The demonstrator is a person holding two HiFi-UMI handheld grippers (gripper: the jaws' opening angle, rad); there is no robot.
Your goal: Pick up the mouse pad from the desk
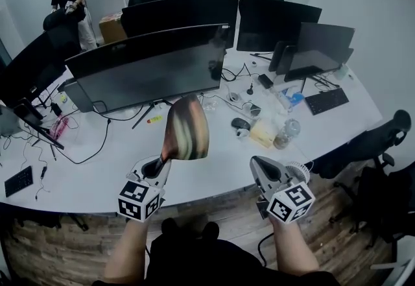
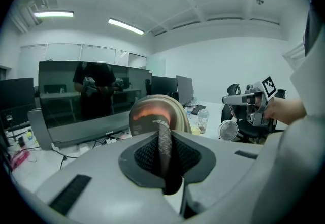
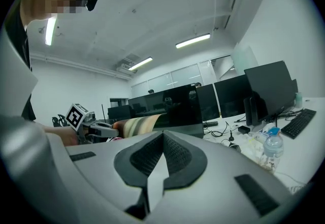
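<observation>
Bright ceiling strip lights [image 2: 126,26], fisheye-warped dark edges

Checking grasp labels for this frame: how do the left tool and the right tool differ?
The left tool is shut on the edge of the mouse pad, which stands raised above the desk; the right tool holds nothing. The left tool's pads are kept apart by the mouse pad's thickness; the right tool's pads meet at the tips. Shared: both are hand-held at the desk's near edge.
</observation>
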